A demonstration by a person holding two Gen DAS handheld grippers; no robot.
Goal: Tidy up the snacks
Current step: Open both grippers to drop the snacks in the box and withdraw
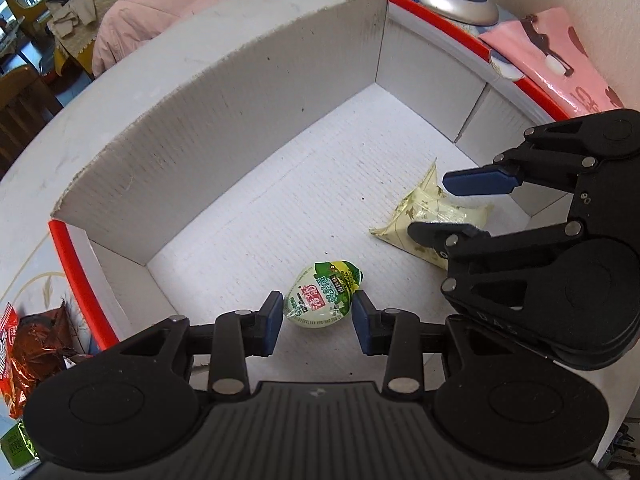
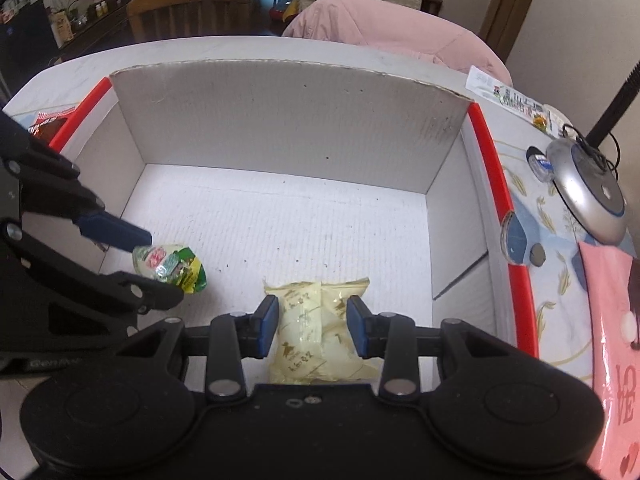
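A white cardboard box [image 1: 248,92] with red edges stands on the table; it also shows in the right wrist view [image 2: 280,120]. On its floor lie a green and white snack packet [image 1: 322,296] and a pale yellow snack packet [image 1: 424,208]. My left gripper [image 1: 316,326] is open, its pads either side of the green packet [image 2: 172,266] without squeezing it. My right gripper [image 2: 313,330] is open over the yellow packet [image 2: 316,332], pads either side of it. Each gripper shows in the other view, left gripper [image 2: 156,268] and right gripper [image 1: 436,208].
Red and brown snack wrappers [image 1: 32,352] lie on the table left of the box. A long snack packet [image 2: 516,102], a silver lamp base [image 2: 588,196] and a pink bag [image 2: 612,340] lie to the right. A pink quilt [image 2: 392,36] and a wooden chair [image 2: 188,8] stand beyond.
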